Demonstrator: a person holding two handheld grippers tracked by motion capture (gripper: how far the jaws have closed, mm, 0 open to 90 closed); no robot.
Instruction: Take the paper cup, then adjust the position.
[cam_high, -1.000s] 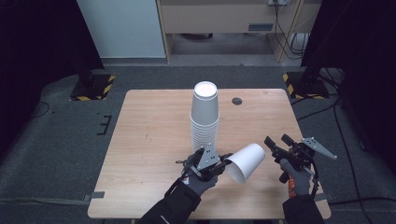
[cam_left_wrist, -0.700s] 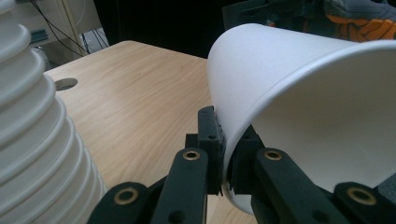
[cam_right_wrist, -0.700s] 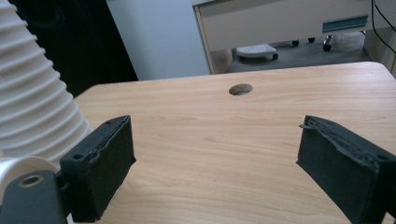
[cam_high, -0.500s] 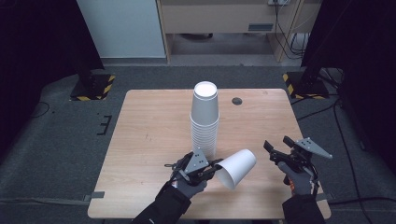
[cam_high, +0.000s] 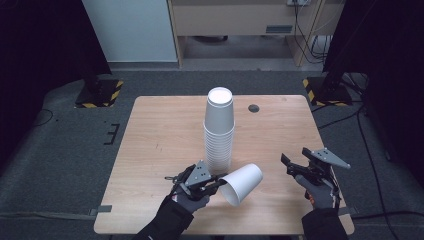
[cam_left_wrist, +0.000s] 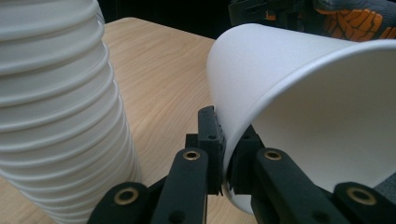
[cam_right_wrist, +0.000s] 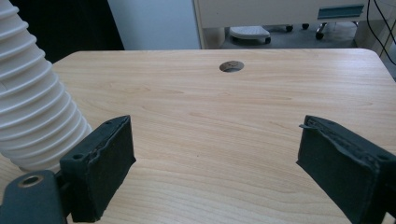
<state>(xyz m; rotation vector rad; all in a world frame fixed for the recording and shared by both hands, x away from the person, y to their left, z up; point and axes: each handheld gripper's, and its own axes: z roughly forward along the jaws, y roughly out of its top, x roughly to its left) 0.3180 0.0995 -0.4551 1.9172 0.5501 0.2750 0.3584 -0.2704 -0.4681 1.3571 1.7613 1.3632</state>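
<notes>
A tall stack of white paper cups (cam_high: 219, 130) stands upside down in the middle of the wooden table (cam_high: 160, 130). Just in front of it my left gripper (cam_high: 219, 183) is shut on the rim of a single white cup (cam_high: 243, 182), which lies tilted on its side with its base pointing right. In the left gripper view the two black jaws (cam_left_wrist: 224, 154) pinch the cup's wall (cam_left_wrist: 308, 93), with the stack (cam_left_wrist: 56, 107) close on the left. My right gripper (cam_high: 295, 161) hovers at the near right, open with nothing between its pads (cam_right_wrist: 105, 163).
A small dark round hole (cam_high: 254, 108) sits in the table top behind the stack, and it also appears as the hole (cam_right_wrist: 231, 66) in the right gripper view. Dark floor surrounds the table; cabinets and cables stand at the back.
My left gripper has carried the single cup leftward and toward the near edge, away from the stack's right side. The right gripper has stayed about where it was.
</notes>
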